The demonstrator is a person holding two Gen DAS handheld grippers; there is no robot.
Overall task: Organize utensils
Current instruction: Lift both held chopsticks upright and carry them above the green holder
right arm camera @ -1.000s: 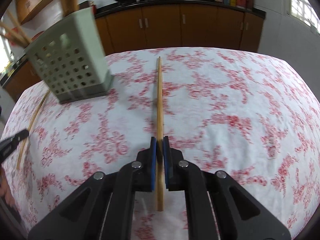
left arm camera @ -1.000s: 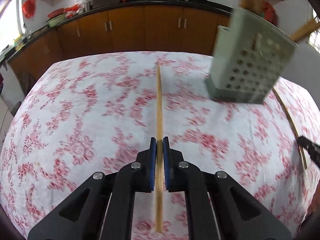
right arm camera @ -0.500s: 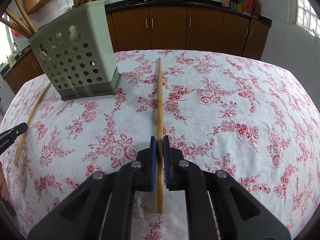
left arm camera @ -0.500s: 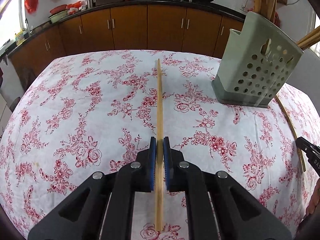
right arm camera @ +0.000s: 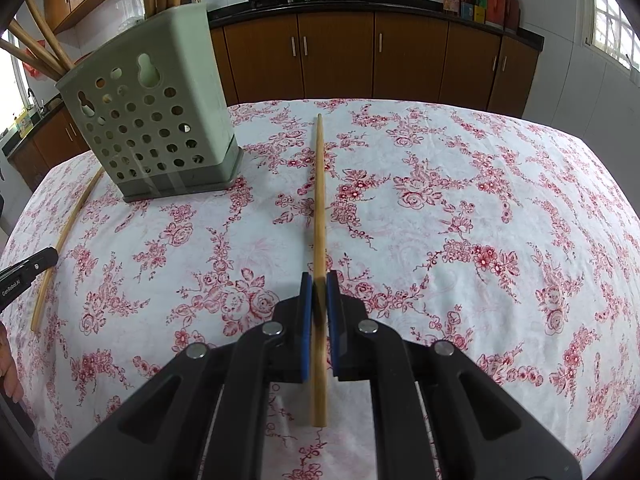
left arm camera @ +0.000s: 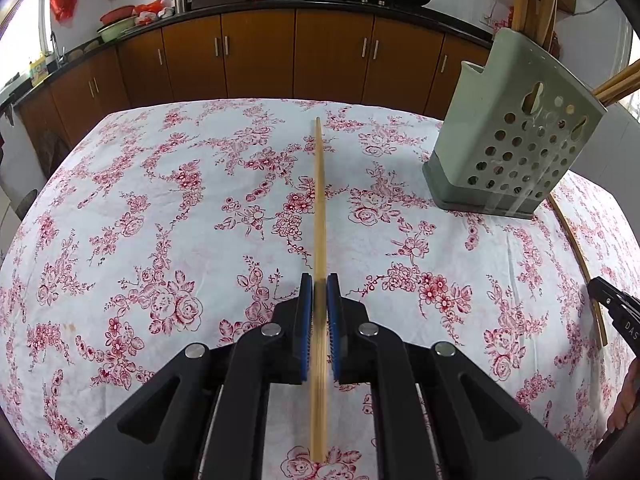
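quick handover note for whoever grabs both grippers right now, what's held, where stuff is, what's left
Left gripper: shut on a chopstick, pointing forward over the table.
Right gripper: shut on a second chopstick, same pose.
Utensil holder: upright on the floral tablecloth, between the two grippers, with several chopsticks already in it.
Left to do: drop both held chopsticks into the holder.

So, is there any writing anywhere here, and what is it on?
"GenRobot.AI": white print on the black left gripper, at the left edge of the right wrist view.
"DAS", cut off by the picture's edge: white print on the black right gripper, left wrist view.
Labels on the counter bottles and boxes: too small to read.
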